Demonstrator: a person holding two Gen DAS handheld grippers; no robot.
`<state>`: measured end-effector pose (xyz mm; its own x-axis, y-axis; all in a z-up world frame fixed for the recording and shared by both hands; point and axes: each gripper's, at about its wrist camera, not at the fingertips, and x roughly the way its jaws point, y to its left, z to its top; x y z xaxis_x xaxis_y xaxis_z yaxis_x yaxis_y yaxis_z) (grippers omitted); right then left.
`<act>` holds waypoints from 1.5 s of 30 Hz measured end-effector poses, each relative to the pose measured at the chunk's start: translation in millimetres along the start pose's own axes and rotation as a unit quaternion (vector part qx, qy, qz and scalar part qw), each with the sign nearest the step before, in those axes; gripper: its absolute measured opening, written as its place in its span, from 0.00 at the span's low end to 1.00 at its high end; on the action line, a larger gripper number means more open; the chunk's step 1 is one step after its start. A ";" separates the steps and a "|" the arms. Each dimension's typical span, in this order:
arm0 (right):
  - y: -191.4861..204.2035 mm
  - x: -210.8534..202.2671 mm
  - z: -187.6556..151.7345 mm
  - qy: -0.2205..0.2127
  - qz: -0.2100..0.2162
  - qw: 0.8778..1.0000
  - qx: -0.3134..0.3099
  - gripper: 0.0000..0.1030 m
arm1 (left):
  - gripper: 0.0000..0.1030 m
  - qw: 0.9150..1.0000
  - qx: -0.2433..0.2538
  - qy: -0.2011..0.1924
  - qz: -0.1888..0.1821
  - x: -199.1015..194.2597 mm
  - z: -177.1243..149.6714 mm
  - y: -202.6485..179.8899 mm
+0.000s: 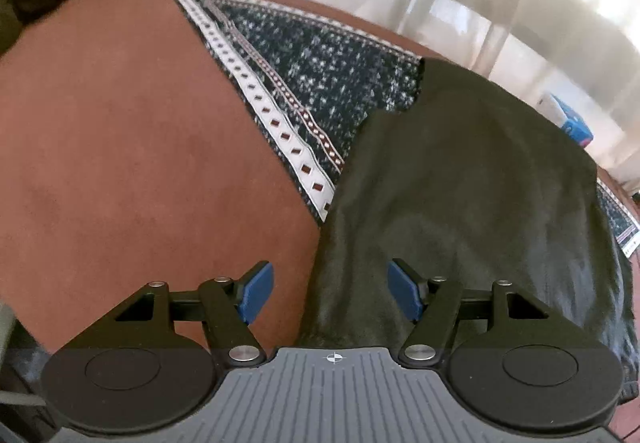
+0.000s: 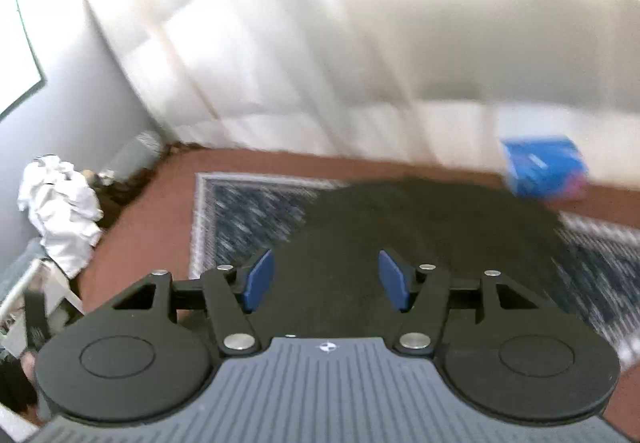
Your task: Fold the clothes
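A dark, almost black garment (image 1: 472,179) lies spread on a patterned navy-and-white cloth (image 1: 304,55) over a reddish-brown surface (image 1: 120,131). My left gripper (image 1: 330,293) is open and empty, hovering over the garment's near left edge. In the right wrist view the same dark garment (image 2: 400,219) lies ahead on the patterned cloth (image 2: 248,215). My right gripper (image 2: 326,281) is open and empty above the garment's near part. This view is motion-blurred.
A blue box (image 2: 544,167) sits at the far right by the white wall; it also shows in the left wrist view (image 1: 572,119). A crumpled white garment (image 2: 60,207) lies at the left. A grey cylinder (image 2: 136,155) stands in the corner.
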<state>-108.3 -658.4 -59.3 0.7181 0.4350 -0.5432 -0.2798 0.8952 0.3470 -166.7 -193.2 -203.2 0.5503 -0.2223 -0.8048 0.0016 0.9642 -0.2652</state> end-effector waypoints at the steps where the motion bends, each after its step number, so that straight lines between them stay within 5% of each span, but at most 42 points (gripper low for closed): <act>1: 8.1 11.9 9.6 0.004 0.005 1.000 -0.005 0.63 | 0.74 1.000 -0.003 0.006 -0.007 3.7 -0.2 3.2; 5: 48.0 84.7 42.2 0.036 -0.012 0.997 -0.060 0.65 | 0.74 0.999 -0.003 0.019 -0.029 15.9 -4.4 11.0; 11: 94.5 230.3 47.9 0.090 -0.103 0.981 -0.135 0.65 | 0.74 0.997 0.011 0.034 -0.065 28.9 -4.1 15.8; 14: 96.3 295.9 31.4 0.114 -0.138 0.974 -0.138 0.62 | 0.74 0.996 0.027 0.044 -0.079 35.5 -3.7 15.0; 20: 73.9 358.2 20.7 0.109 -0.192 0.970 -0.103 0.61 | 0.74 0.994 0.012 0.044 -0.100 39.7 -1.3 16.8; 28: 62.5 391.8 13.1 0.128 -0.247 0.954 -0.112 0.60 | 0.74 0.991 -0.011 0.047 -0.128 44.7 4.5 24.9; 30: 56.5 394.4 9.8 0.131 -0.247 0.955 -0.098 0.46 | 0.71 0.990 -0.011 0.048 -0.131 45.0 4.7 26.2; 32: 53.1 394.9 10.0 0.128 -0.244 0.958 -0.085 0.31 | 0.47 0.991 -0.007 0.053 -0.124 46.2 5.2 26.1; 33: 52.5 394.3 10.5 0.130 -0.244 0.957 -0.084 0.30 | 0.22 0.991 -0.005 0.057 -0.121 47.3 5.5 26.2; 34: 52.5 392.7 11.4 0.130 -0.240 0.958 -0.082 0.26 | 0.08 0.991 -0.005 0.057 -0.121 46.9 5.9 27.0; 37: 51.5 390.0 15.0 0.125 -0.230 0.962 -0.073 0.19 | 0.01 0.991 0.000 0.051 -0.123 40.9 8.4 27.4; 45: 29.8 343.3 34.1 0.074 -0.168 0.983 0.031 0.15 | 0.00 0.987 0.044 0.012 -0.151 -5.2 22.0 0.6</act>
<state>151.6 -485.7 -209.4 0.6614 0.1295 -0.7388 -0.0003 0.9850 0.1724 -151.2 -188.3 -187.5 0.4932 -0.5043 -0.7088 0.2360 0.8618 -0.4490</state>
